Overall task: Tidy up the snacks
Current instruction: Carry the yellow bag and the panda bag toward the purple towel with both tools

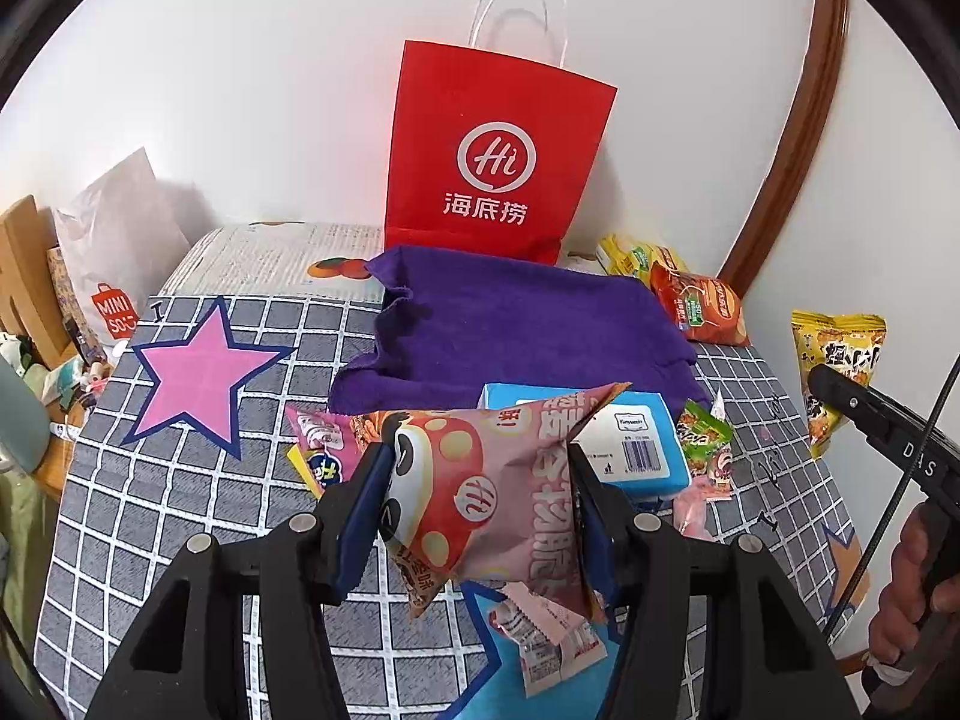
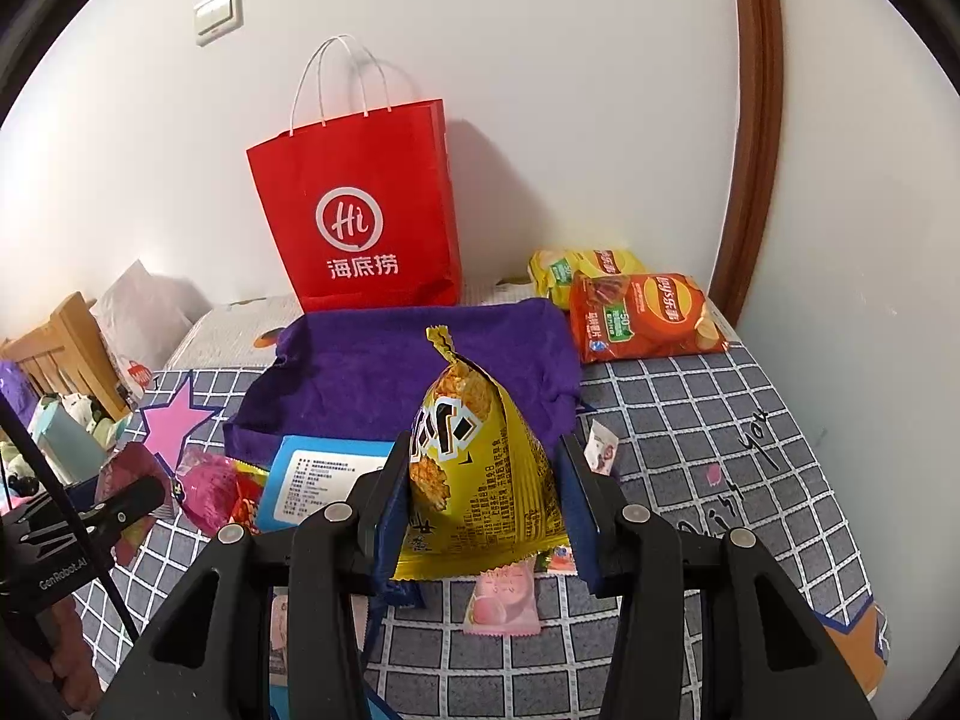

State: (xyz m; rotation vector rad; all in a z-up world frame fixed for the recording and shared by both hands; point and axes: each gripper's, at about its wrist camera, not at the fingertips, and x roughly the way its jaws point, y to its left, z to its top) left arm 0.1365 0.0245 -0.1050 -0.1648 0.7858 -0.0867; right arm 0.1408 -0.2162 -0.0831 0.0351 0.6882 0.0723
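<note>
My left gripper (image 1: 477, 498) is shut on a pink and red snack bag (image 1: 498, 498) with a mushroom picture, held above the checked cloth. My right gripper (image 2: 483, 492) is shut on a yellow snack bag (image 2: 474, 468), held upright above the table; the bag also shows in the left wrist view (image 1: 837, 372). A red paper bag (image 1: 498, 150) with white handles stands upright at the back against the wall, and shows in the right wrist view (image 2: 360, 210) too. A purple towel (image 2: 408, 372) lies in front of it.
A blue box (image 1: 636, 438), small candy packets (image 1: 552, 642) and a pink packet (image 2: 504, 600) lie near the front. Red and yellow crisp bags (image 2: 636, 312) lie at the back right by a wooden door frame (image 2: 750, 138). A white bag (image 1: 114, 240) stands far left.
</note>
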